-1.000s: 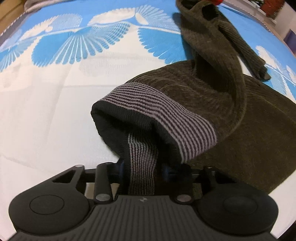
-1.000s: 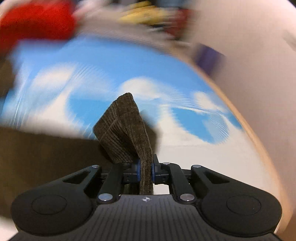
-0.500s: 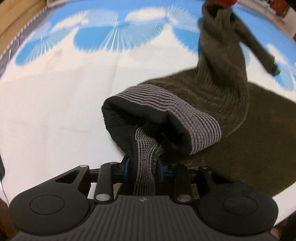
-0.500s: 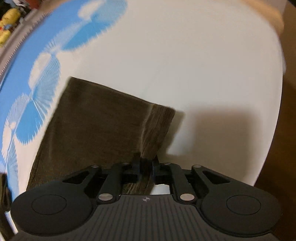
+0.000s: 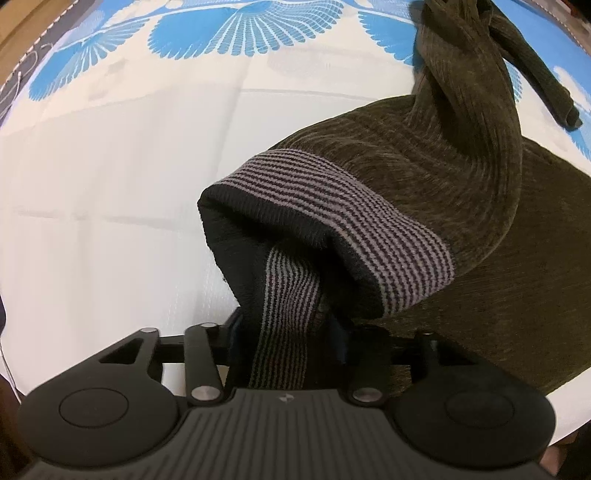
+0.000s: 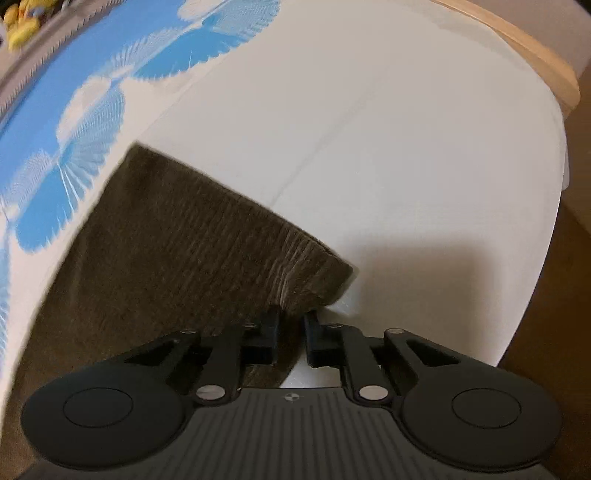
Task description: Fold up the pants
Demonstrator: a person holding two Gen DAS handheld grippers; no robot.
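Nearest in the left wrist view, the left hand-held gripper [image 5: 286, 334] is clamped on the striped grey waistband [image 5: 332, 218] of the dark olive pants [image 5: 424, 173], lifting it off the bed [image 5: 110, 184]. In the right wrist view, the right hand-held gripper [image 6: 291, 332] has its jaws slightly parted at the hem of a pant leg [image 6: 166, 240] lying flat; whether it grips is unclear. Farther off, fabric rises twisted over the blue-patterned sheet [image 5: 240, 29]. The fold looks under way; next, carry the waistband over onto the leg.
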